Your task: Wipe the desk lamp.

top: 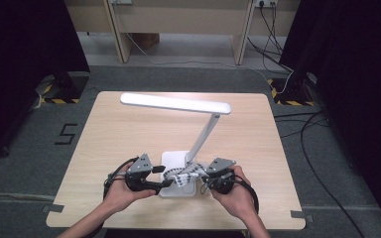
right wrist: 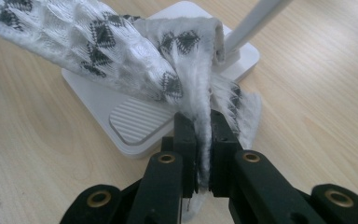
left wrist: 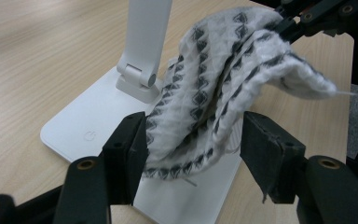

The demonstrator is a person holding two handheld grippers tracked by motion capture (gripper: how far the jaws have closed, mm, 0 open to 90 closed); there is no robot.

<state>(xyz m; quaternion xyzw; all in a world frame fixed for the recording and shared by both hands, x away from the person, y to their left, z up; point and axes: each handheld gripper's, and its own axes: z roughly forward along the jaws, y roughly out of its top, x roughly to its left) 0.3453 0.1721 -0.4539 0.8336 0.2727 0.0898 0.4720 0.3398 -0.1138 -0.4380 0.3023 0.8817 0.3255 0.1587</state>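
Firmly between right claw (right wrist: 203, 140): cloth (right wrist: 121, 51)

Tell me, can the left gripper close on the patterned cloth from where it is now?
Probably yes. The left gripper is open with the cloth hanging between its jaws, nothing between. The right gripper already pinches the other end above the lamp base.

One white desk lamp (top: 188, 144) is standing on one wooden bench (top: 114, 144), and one white cloth with a black diamond pattern (top: 182, 174) is hanging over the lamp's base. Two grippers are working there, a left gripper (top: 164, 176) and a right gripper (top: 202, 174), each carrying two black jaws and each sitting in one of the person's two hands.
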